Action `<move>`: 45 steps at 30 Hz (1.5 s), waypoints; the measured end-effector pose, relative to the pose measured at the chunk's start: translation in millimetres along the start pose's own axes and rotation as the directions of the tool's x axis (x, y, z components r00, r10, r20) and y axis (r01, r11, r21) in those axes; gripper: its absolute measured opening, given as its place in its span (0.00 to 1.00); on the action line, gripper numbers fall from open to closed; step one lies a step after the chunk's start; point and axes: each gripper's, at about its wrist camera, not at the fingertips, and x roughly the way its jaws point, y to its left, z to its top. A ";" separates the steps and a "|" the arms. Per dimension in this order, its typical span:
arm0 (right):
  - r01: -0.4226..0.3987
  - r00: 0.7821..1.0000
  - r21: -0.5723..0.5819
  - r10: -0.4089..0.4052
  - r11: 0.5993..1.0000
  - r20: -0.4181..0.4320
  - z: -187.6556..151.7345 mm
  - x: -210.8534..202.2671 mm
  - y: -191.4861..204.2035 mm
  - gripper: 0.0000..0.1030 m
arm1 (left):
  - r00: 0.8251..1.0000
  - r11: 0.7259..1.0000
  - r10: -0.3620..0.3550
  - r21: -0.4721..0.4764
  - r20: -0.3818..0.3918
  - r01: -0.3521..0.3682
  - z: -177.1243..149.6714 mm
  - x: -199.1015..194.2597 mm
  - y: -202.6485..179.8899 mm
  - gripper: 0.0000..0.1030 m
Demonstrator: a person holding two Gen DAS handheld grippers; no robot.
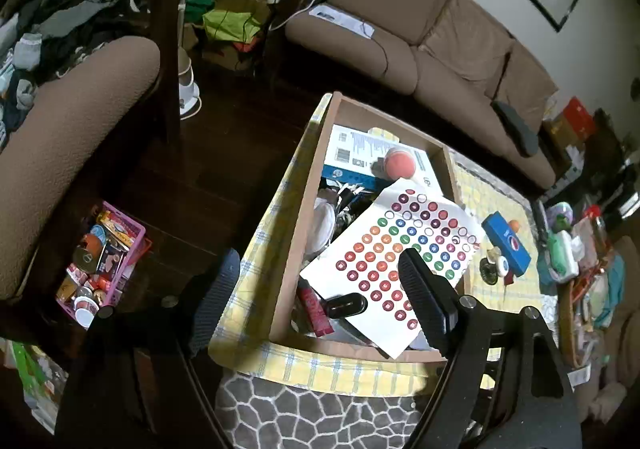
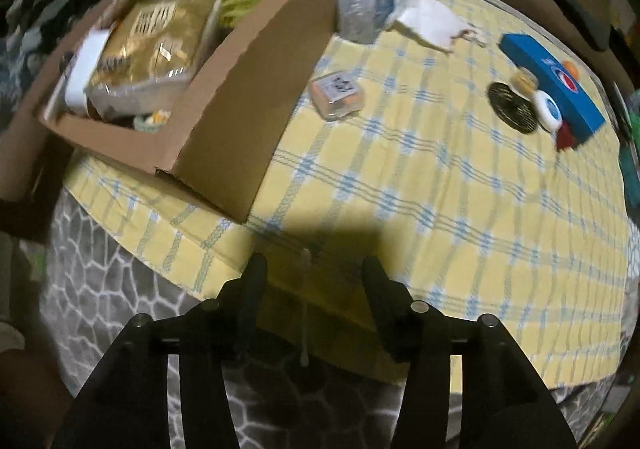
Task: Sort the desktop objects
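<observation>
In the left wrist view an open cardboard box (image 1: 304, 209) stands on the yellow checked tablecloth (image 1: 272, 217). It holds a sheet of coloured round stickers (image 1: 384, 261), a pink ball (image 1: 398, 164), a white-and-blue carton (image 1: 352, 153) and a red tube (image 1: 314, 307). My left gripper (image 1: 320, 281) hangs open above the box's near left corner, holding nothing. In the right wrist view my right gripper (image 2: 316, 273) is open over the table's near edge. A thin white stick like a cotton swab (image 2: 304, 313) shows between its fingers, untouched by either.
On the cloth lie a blue Pepsi box (image 2: 552, 85), a black disc (image 2: 510, 107), a small clear case (image 2: 338, 95), a tissue pack (image 2: 366, 9) and crumpled paper (image 2: 432, 23). A gold bag (image 2: 156, 41) fills the box. A pink basket (image 1: 104, 261) sits on the floor; a brown sofa (image 1: 420, 33) is behind.
</observation>
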 end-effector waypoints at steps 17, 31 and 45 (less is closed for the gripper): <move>-0.487 0.850 0.073 0.453 0.871 0.269 31.9 -100.7 10.6 0.03 | 1.000 0.998 -0.028 -0.062 0.009 0.028 5.9 0.0 9.4 0.77; -0.449 0.824 0.086 0.375 0.889 0.425 147.3 -95.0 49.5 0.51 | 0.990 0.953 0.110 0.273 0.086 -0.130 -20.1 7.3 -37.2 0.77; -0.197 0.914 0.480 -0.016 0.855 0.405 83.9 -119.6 -201.3 0.80 | 1.000 0.940 0.011 0.339 0.017 -0.016 -45.8 27.1 -79.1 0.78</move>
